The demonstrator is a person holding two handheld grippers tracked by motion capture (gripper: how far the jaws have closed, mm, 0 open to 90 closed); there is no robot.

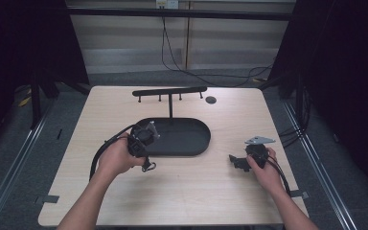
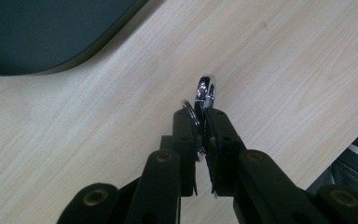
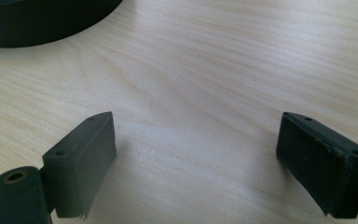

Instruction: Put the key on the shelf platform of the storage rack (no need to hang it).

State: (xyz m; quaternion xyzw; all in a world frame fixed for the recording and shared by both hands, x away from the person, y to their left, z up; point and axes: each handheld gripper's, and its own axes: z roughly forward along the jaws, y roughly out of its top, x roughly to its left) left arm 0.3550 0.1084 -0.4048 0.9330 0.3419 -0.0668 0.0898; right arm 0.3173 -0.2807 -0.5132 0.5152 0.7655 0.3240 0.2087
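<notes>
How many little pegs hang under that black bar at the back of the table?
4, all under the black bar of the stand: one near its left end, two either side of the post, and one near its right end. None seems hidden.

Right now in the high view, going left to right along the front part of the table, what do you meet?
Left hand-held gripper shut on a metal key ring → bare wooden table → right hand-held gripper, jaws open.

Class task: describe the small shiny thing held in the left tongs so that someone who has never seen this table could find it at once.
Start at the black oval tray mid-table. Just off its near-left edge, the left tongs are shut on small chrome metal rings. They are the one shiny thing among matte black parts and pale wood.
</notes>
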